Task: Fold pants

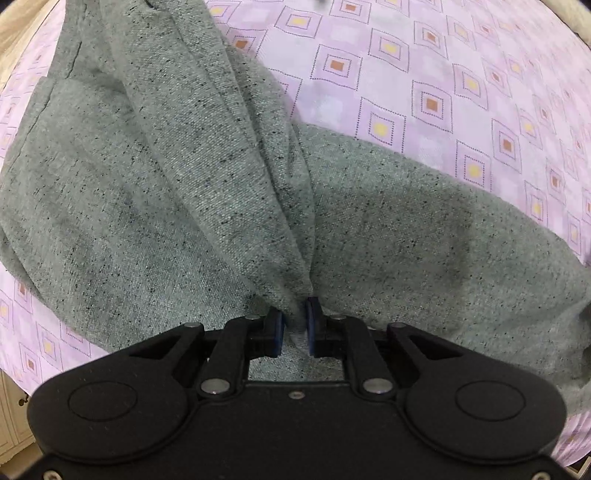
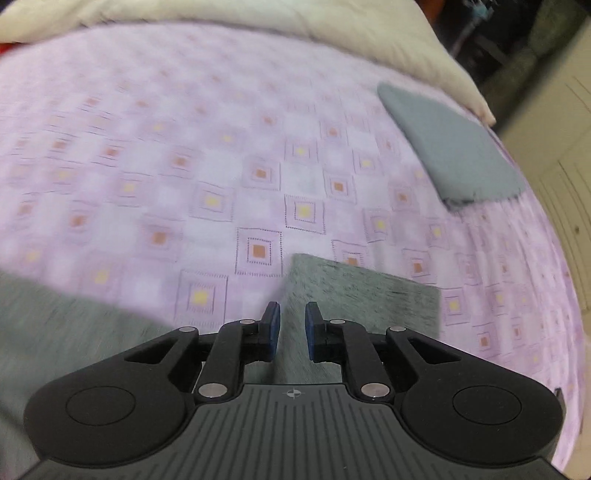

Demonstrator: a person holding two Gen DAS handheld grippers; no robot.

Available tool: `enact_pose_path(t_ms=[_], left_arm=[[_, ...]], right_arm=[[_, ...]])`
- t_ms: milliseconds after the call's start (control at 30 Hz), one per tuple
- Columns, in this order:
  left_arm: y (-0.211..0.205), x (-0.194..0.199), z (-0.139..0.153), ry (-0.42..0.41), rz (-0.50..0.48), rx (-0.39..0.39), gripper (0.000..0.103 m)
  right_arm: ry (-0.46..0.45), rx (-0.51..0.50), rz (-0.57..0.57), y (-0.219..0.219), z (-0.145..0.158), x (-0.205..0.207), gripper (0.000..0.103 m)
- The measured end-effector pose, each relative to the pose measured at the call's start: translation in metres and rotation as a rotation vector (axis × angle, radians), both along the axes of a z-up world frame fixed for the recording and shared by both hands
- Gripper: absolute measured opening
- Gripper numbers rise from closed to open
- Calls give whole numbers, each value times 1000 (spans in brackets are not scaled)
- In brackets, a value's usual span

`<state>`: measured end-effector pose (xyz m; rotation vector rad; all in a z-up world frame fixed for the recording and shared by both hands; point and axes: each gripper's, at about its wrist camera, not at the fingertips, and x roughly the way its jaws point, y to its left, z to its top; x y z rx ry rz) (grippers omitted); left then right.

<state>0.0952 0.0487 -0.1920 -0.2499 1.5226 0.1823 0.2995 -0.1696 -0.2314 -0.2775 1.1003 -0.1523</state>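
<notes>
Covering bed, lilac patterned sheet, cream pillow

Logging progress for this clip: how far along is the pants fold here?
Early to midway. Done: a separate grey folded garment already lies on the bedsheet. In hand: the left gripper is shut on a bunched part of the grey pants, lifting it. The right gripper is open over a flat pant end, holding nothing. Left: the pants are rumpled, no tidy fold yet.
</notes>
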Motion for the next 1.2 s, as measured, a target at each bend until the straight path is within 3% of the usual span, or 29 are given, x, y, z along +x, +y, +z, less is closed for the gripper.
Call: enact_pose_path(t_ms=[133,167,233,367,433,467,533,633,733,867,967,1033,1200], left_arm=[[1,5,-3,10,7,-17,14],[1,7,0,2,1,-21,9],[2,10,15,-39,-15,-23,7],[1,3,72,-222,-86,-49,7],[2,-8,91,-307,-131,-37,7],[2,-10,93,-311,-141,-24,7],[6,-16,79,-262,-133,-23,8],[11,-22,39,-167,-83,-44,12],[7,-27,26,-148,-68,-1,12],[0,-28,41,-191,-57,32,11],[-3,-47,71,-276,-43,36,10],[-10,-58,76,-308,-74,66,11],[-21,-67,24,-109,-62,80,6]], right_arm=[[107,-132,-31,5,-26,15,14],[111,-136,-30,8,-26,15,14],[55,-105,-46,0,-4,11,4],[-158,-47,-144,-37,71,-29,4],[-220,-57,-214,-65,97,-60,4],[-219,-62,-245,-77,101,-73,4],[-168,-71,-331,-108,90,-99,4],[-35,-13,-413,-139,48,-127,4],[57,-39,-354,-137,12,-143,4],[22,-19,-336,-138,18,-147,4],[-97,-8,-363,-145,49,-158,4],[-157,-17,-365,-146,58,-171,4],[40,-9,-448,-168,6,-177,0]])
